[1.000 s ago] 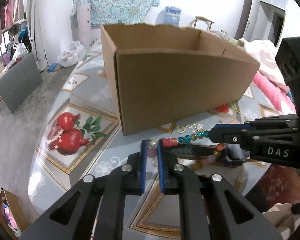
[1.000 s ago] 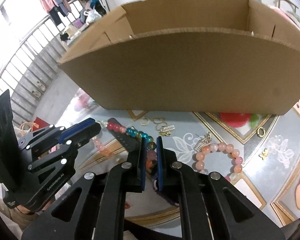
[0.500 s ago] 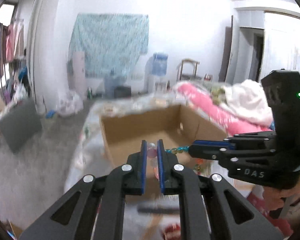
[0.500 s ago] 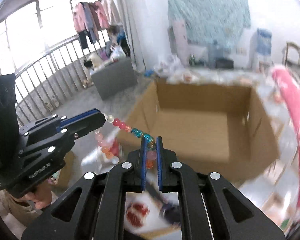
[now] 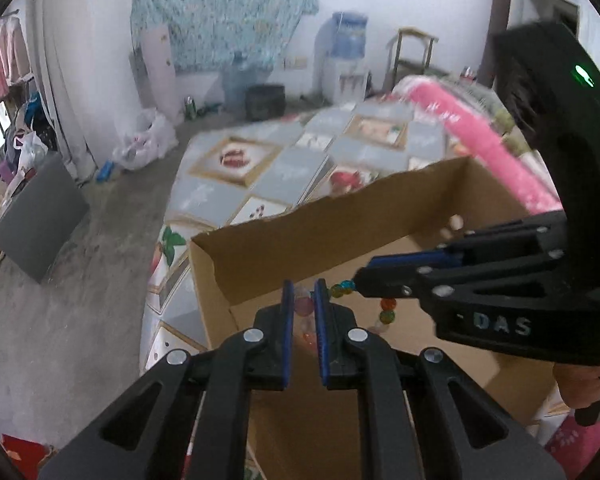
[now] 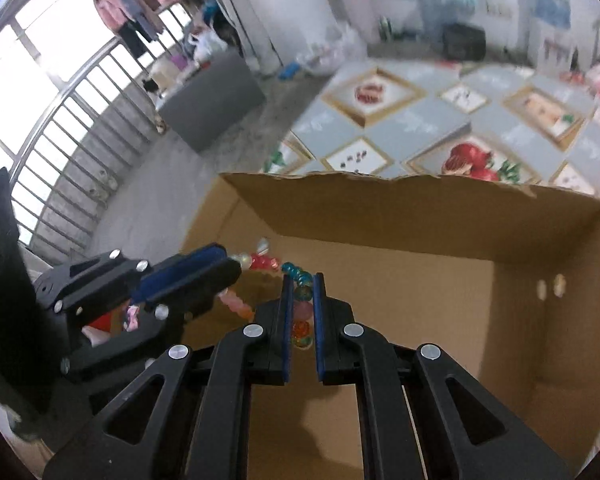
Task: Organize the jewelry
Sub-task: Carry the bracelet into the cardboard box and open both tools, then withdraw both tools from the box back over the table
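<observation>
Both grippers had risen from the patterned tablecloth point(image 6: 416, 120) in front of the cardboard box point(image 6: 420, 216) to hang above its open top. Left gripper point(image 5: 304, 288) stayed clamped on one end of the beaded bracelet point(image 5: 386, 312) near the box's left wall, and right gripper point(image 6: 302, 280) stayed clamped on the other end. Between them the bracelet, a second ago stretched above the table, now hung over the box floor.

Multicoloured bead bracelet point(image 6: 300, 280), brown cardboard box point(image 6: 420, 216)

The right gripper point(image 5: 358, 280) bears the pale letters "DAS" on its black body
</observation>
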### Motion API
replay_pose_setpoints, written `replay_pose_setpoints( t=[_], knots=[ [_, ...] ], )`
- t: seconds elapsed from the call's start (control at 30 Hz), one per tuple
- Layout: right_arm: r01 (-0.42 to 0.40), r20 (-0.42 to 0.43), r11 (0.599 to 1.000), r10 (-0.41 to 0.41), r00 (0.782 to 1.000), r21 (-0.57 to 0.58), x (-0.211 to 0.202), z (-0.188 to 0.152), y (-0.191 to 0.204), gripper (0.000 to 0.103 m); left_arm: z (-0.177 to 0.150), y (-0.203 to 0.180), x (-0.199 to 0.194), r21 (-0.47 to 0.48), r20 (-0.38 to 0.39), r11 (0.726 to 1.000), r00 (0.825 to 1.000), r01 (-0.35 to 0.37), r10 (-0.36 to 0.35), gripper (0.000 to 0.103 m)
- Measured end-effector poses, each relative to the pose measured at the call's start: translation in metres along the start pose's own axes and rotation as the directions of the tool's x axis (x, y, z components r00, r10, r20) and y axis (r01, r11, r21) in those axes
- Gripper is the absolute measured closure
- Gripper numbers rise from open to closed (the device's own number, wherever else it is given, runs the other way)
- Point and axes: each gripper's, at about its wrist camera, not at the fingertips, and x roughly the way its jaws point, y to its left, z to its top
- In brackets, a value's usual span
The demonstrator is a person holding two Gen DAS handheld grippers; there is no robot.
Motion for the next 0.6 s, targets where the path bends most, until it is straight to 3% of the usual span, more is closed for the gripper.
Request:
replay_pose_setpoints(
  t=[0.23,0.3,0.47,0.6],
  knots=[
    [-0.011,-0.079,0.999,0.015,0.997,0.051,0.028,0.020,-0.005,0.088,0.004,0.010,0.021,-0.014,-0.042,0.999,0.999,-0.035,0.035,0.091],
    [0.001,-0.057,0.999,0.002,0.998,0.045,0.024,0.021,-0.006,0.081,0.004,0.013,0.019,-0.030,-0.038,0.999,0.999,-0.030,0.029,0.083],
    [0.007,0.038,0.999,-0.008,0.999,0.033,-0.009,0.015,-0.006,0.079,0.002,0.015,-0.008,-0.040,0.031,0.999,0.999,-0.026,0.027,0.062],
    [0.008,0.192,1.000,-0.009,0.981,0.006,-0.071,-0.014,0.001,0.069,-0.010,0.016,-0.050,-0.053,0.119,0.998,0.993,-0.019,0.025,0.040]
  ],
)
